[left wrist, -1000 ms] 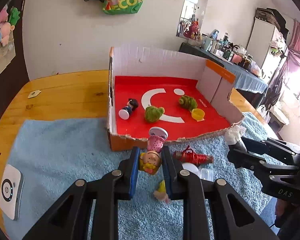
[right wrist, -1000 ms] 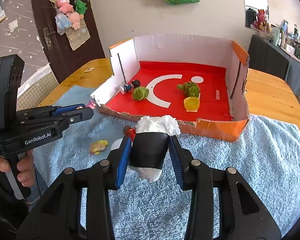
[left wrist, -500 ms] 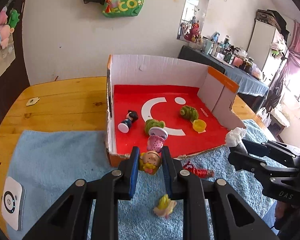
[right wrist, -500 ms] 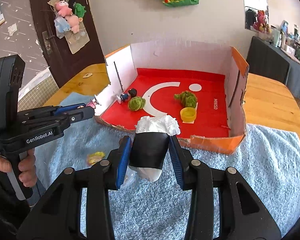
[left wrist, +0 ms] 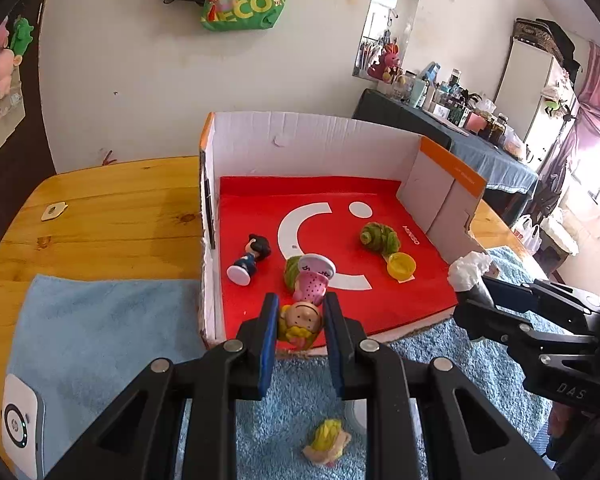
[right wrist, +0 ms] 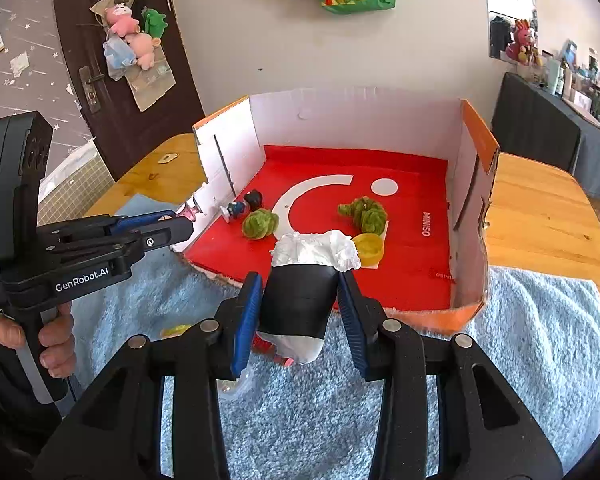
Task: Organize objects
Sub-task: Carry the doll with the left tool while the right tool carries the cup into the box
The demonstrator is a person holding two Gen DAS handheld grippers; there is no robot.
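From the left wrist view, your left gripper (left wrist: 300, 322) is clamped on a small doll figure (left wrist: 305, 304), pads pressing its yellow-haired head while its pink dress and white base stick out ahead over the front lip of the cardboard box (left wrist: 316, 140). Just beyond the tips lies a green ball (left wrist: 291, 274); further ahead and left lies a dark-haired figurine (left wrist: 249, 259), ahead and right a green curled toy (left wrist: 379, 237) and a yellow cap (left wrist: 401, 265). Carry the doll forward past the torn front edge before you release, and aim for bare red floor to the left of the ball so it does not land on it.

From the right wrist view, your right gripper (right wrist: 300, 308) is clamped on a black-wrapped roll (right wrist: 298, 302) with white tissue bunched at its far end. The yellow cap sits just ahead and right of the tips. Clear the box edge, keep apart from your left gripper (right wrist: 186, 228), and set the roll down on the open red floor to the right.
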